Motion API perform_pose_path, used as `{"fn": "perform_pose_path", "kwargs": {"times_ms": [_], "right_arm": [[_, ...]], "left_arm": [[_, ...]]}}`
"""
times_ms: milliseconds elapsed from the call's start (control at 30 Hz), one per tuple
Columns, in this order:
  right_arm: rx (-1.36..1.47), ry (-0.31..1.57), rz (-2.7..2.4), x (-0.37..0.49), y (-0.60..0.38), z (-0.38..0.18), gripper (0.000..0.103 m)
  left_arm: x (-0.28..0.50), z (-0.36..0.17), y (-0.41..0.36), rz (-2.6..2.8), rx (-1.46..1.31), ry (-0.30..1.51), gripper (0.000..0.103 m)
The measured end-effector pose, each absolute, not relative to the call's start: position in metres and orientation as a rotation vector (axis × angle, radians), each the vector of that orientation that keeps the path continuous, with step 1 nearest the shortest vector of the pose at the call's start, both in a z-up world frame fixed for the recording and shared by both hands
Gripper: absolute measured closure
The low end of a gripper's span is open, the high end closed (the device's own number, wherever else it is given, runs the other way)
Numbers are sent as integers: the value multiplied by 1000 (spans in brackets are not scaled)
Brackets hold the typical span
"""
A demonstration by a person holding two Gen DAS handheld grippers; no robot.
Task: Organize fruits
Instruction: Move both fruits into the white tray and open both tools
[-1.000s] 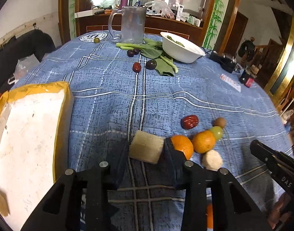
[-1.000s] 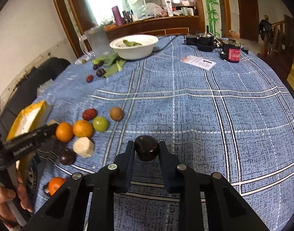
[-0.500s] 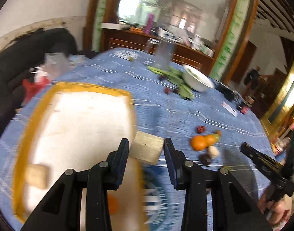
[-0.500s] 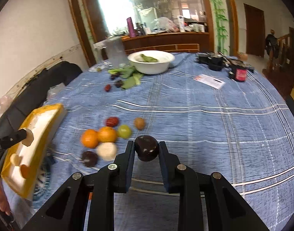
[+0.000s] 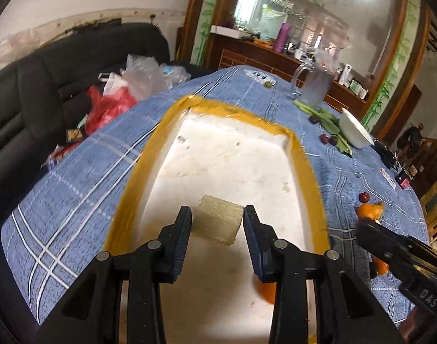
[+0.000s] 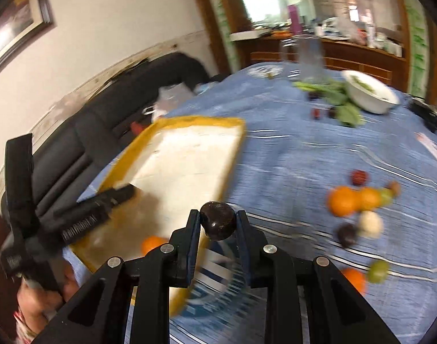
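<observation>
My left gripper (image 5: 217,219) clamps a pale, fibrous cut block (image 5: 218,222) directly over the white, yellow-rimmed foam tray (image 5: 303,169) filling mid-frame; my right gripper (image 6: 217,225) pinches a dark round fruit (image 6: 218,220), the tray's rim just ahead at left, so left is nearer.

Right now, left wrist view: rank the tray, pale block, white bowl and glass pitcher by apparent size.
1. Yellow-rimmed tray, by far the largest.
2. Pale block, though it sits close to the camera.
3-4. Glass pitcher and white bowl look alike, both far off; no ranking.
</observation>
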State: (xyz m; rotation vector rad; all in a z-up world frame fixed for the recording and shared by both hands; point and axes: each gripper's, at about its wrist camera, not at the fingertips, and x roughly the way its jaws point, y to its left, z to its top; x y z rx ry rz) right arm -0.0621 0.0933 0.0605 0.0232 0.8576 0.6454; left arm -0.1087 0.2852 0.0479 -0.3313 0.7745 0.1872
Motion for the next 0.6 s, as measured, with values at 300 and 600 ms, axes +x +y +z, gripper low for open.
{"fn": "perform_pose_path", "kwargs": {"times_ms": [300,600], "right_arm": [[-51,946,612,-40,147,30,74],[41,916,615,-47,112,46,72]], "left_arm": [[-120,41,295,131,-389,733,49],[-115,40,300,121,-443,679,30]]}}
